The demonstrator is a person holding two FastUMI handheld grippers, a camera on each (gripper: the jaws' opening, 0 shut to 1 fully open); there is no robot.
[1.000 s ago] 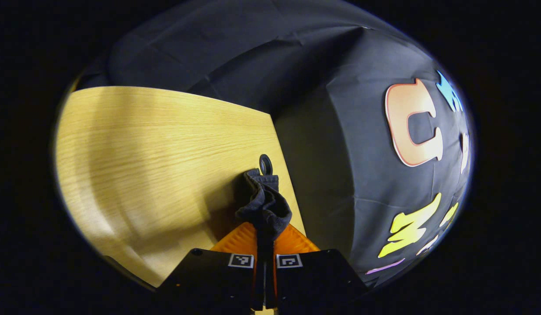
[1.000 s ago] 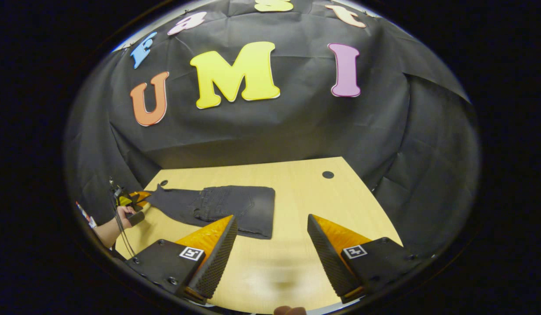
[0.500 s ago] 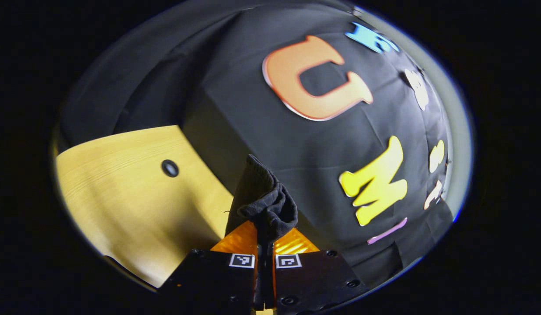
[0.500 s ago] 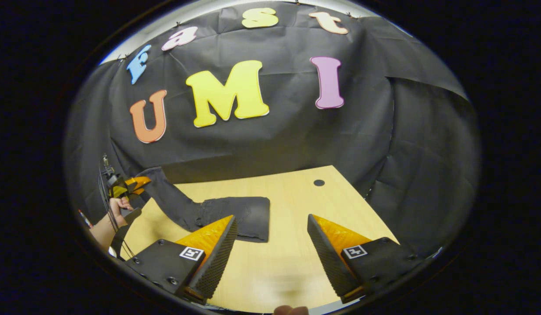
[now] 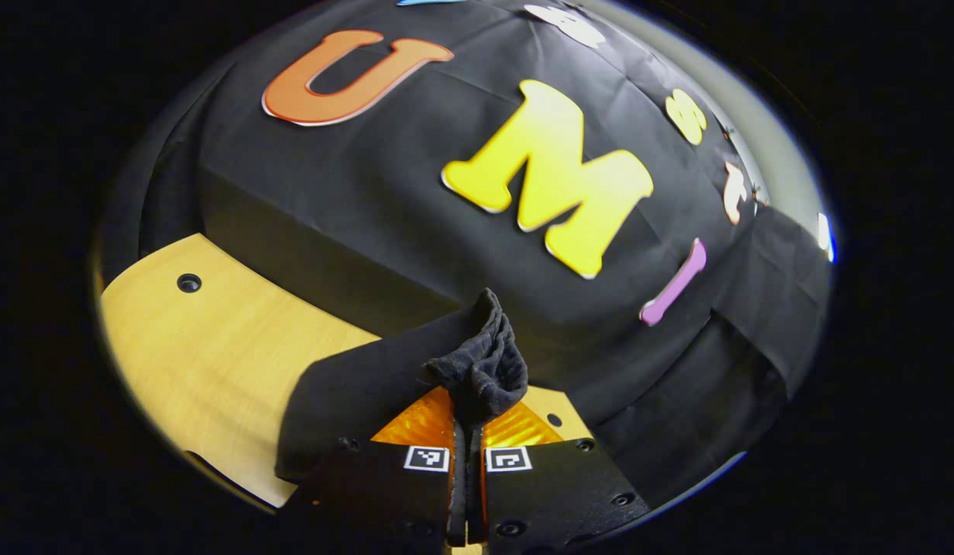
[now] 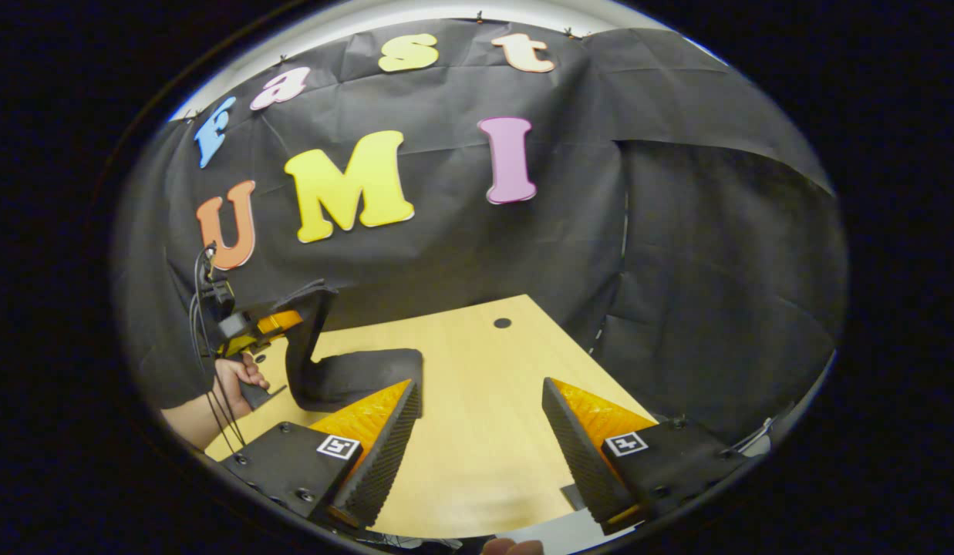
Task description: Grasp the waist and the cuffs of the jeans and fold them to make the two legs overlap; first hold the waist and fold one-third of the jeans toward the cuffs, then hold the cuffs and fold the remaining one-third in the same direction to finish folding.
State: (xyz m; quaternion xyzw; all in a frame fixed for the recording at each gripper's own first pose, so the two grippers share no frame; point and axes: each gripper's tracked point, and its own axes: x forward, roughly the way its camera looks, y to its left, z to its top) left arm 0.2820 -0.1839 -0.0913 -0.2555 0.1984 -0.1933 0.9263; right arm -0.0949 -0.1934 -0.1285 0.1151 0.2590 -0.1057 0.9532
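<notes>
Above the table point(image 6: 477, 401), left gripper point(image 5: 467, 412) holds jeans point(image 6: 345, 374) cuffs raised.

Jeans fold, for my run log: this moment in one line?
left gripper: shut on jeans, lifted | right gripper: open, idle above table

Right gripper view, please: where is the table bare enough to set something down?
Bare table lies between the right gripper fingers, back to the round hole. It is crowded at left, where the jeans rise to the left gripper.
</notes>
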